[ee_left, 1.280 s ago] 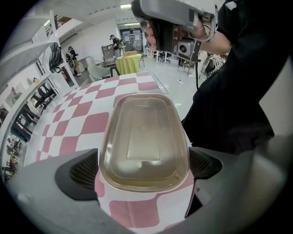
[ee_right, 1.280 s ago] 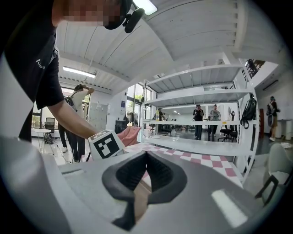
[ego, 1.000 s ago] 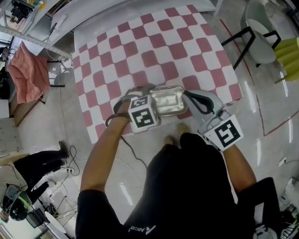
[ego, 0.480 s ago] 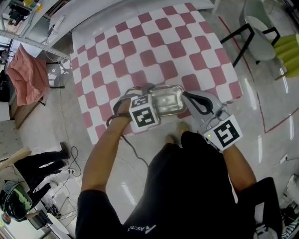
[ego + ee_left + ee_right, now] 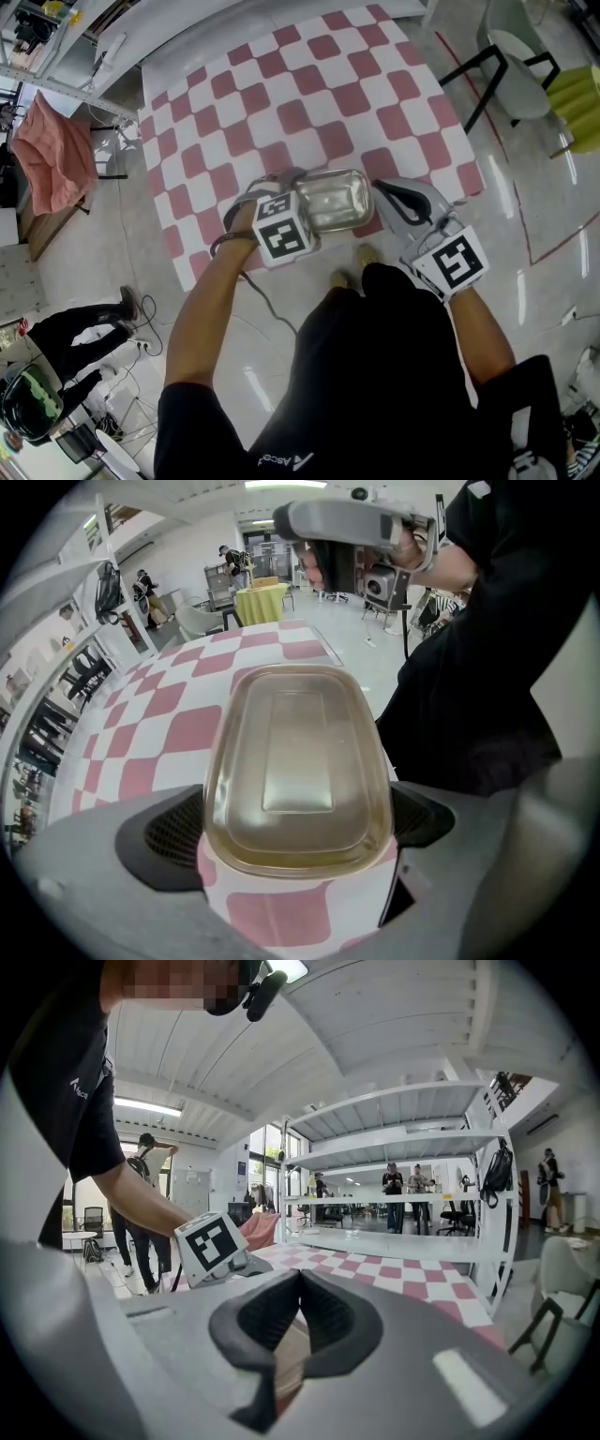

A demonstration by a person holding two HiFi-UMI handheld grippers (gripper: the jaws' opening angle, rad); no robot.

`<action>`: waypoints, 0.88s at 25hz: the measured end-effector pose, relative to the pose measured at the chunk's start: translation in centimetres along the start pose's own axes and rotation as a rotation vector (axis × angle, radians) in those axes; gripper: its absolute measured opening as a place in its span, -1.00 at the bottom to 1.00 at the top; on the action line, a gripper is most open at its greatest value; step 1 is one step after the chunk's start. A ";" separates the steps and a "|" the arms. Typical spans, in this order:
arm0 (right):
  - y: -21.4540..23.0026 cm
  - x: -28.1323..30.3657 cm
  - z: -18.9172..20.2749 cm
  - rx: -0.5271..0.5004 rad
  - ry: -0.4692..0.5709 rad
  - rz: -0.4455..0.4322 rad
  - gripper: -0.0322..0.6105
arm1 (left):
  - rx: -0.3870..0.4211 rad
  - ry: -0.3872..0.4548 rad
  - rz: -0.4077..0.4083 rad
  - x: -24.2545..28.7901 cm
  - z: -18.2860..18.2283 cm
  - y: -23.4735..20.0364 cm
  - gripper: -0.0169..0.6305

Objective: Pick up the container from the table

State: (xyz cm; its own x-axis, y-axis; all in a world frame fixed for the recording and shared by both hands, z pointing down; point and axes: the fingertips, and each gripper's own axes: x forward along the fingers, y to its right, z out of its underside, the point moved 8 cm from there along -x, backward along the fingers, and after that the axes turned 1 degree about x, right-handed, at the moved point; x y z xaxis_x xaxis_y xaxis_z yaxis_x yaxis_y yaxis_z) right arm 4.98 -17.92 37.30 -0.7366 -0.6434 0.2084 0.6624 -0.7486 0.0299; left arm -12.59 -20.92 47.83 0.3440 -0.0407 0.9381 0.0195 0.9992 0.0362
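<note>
A clear shallow rectangular container [image 5: 337, 199] sits at the near edge of the pink-and-white checked table [image 5: 309, 84]. My left gripper [image 5: 298, 208] points steeply down over its left end. In the left gripper view the container [image 5: 295, 761] fills the gap between the jaws, and both dark pads [image 5: 173, 832] touch its sides. My right gripper [image 5: 377, 186] is level at the container's right end, its tips together. In the right gripper view [image 5: 298, 1279] the pads meet, with a tan strip showing in the gap below them. I cannot tell whether it pinches the rim.
A grey chair [image 5: 520, 66] and a yellow-green cloth [image 5: 583, 112] stand on the floor to the right of the table. A pink cloth [image 5: 56, 150] hangs at the left, and a person [image 5: 66, 328] is on the floor beyond. White shelving [image 5: 412, 1241] runs past the table's far side.
The right gripper has drifted slightly right, off the container's right end. The left gripper and the container have stayed where they were.
</note>
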 end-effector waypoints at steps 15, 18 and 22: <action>2.3 1.6 5.6 0.332 -0.213 -0.073 -0.11 | -0.041 0.069 -0.060 -1.6 0.0 0.7 0.90; 2.6 2.3 6.6 0.436 -0.248 -0.101 -0.05 | -0.048 0.083 -0.080 -2.2 -0.1 0.8 0.90; 2.9 3.2 7.6 0.579 -0.274 -0.149 -0.03 | -0.050 0.101 -0.106 -3.1 -0.4 1.0 0.90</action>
State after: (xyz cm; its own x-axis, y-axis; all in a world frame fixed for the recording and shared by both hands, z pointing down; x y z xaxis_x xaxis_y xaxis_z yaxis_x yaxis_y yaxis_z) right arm 5.61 -20.95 45.52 -0.8155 -0.4183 0.4001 0.5786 -0.5701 0.5833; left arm -13.29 -19.82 44.83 0.4298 -0.1486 0.8906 0.1066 0.9878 0.1134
